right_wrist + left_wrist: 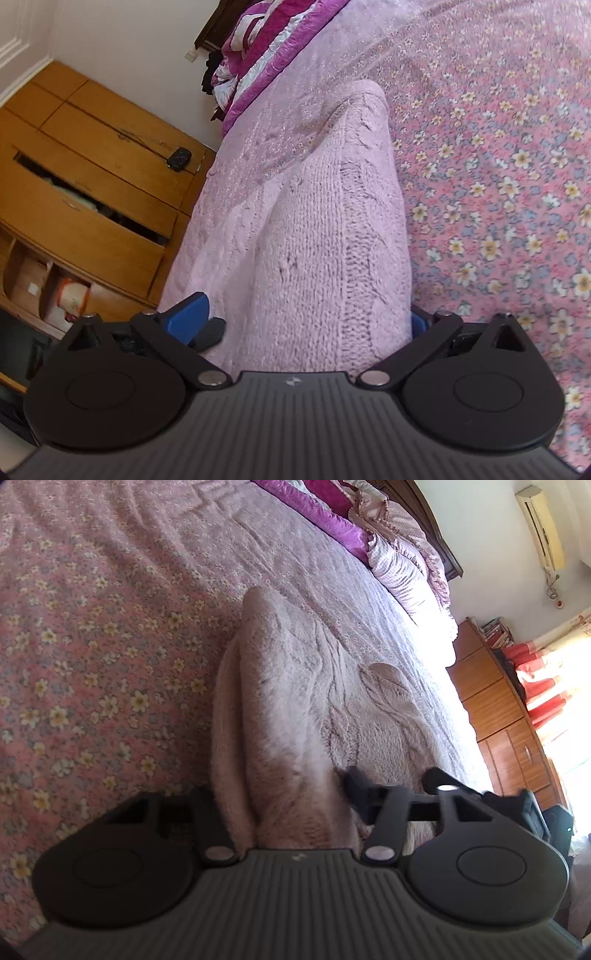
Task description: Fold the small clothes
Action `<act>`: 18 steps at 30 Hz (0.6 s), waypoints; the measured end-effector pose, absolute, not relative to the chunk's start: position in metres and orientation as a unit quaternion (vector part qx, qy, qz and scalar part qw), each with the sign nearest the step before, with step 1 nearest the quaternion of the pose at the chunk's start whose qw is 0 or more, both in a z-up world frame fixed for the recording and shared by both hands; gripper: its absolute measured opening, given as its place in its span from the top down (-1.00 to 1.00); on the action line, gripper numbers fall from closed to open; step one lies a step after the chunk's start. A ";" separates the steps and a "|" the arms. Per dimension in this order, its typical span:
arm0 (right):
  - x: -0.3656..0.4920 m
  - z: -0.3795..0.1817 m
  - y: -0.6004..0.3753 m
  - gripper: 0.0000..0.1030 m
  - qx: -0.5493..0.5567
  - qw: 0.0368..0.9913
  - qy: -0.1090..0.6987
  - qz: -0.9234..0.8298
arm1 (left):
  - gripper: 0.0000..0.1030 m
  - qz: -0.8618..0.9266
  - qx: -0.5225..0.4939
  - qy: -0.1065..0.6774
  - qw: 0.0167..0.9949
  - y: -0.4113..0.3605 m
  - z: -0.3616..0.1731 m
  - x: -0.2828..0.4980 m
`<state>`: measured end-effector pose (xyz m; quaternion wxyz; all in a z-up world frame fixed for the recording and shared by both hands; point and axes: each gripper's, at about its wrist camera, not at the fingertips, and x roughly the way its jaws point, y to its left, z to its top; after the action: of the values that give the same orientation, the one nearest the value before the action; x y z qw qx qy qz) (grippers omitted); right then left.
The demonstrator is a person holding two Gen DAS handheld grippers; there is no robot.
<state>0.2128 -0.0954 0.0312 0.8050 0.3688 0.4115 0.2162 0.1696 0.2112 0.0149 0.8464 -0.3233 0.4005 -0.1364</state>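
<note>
Between the jaws of the left gripper (288, 812) rises a thick fold of a pale pink knitted sweater (295, 709); the jaws stand fairly wide with the fold bunched between them, but whether they press it cannot be told, since the left finger is hidden behind the cloth. The right finger, black and angular, lies against the knit. In this view the yarn looks fuzzy and soft, with raised cable ribs curving across the flatter part of the garment, which lies on the bed.

Between the jaws of the right gripper (314, 325) the same sweater (332, 221) stands as a broad ridge, filling the gap from the blue left finger (186, 315) to the blue edge of the right one; the jaws are wide, and a firm grip cannot be confirmed. Here the plain stockinette stitches and one vertical cable column are sharply resolved.

Beyond the garment, both views show the bedspread (92, 646), a pink cotton print of small yellow and white flowers, slightly creased. Glossy magenta quilted bedding (266, 48) is heaped at the head of the bed.

Only the left wrist view shows a frilled striped pillow (402, 561), a wall air conditioner (541, 524), red-banded curtains (543, 675) and a wooden cabinet (495, 709). Only the right wrist view shows a wooden dresser (85, 177) with one drawer open.
</note>
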 end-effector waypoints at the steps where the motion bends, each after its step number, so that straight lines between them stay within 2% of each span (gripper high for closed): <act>1: 0.213 0.032 -0.095 -0.61 0.369 0.806 0.414 0.208 | 0.13 -0.132 -0.329 0.398 0.846 0.212 0.015 0.168; 2: 0.215 0.033 -0.095 -0.33 0.365 0.807 0.420 0.197 | 0.19 -0.131 -0.337 0.395 0.845 0.213 0.015 0.166; 5: 0.211 0.038 -0.099 -0.17 0.366 0.808 0.421 0.191 | 0.24 -0.133 -0.351 0.394 0.839 0.214 0.020 0.164; 10: 0.195 0.060 -0.108 -0.09 0.372 0.813 0.400 0.201 | 0.26 -0.152 -0.358 0.372 0.843 0.204 0.043 0.152; 18: 0.159 0.095 -0.131 -0.08 0.371 0.827 0.367 0.207 | 0.28 -0.158 -0.354 0.362 0.848 0.174 0.065 0.125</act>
<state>0.1590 -0.1306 0.0946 0.8275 0.3709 0.3671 0.2073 0.1248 0.1740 0.0647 0.8479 -0.3540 0.3617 -0.1578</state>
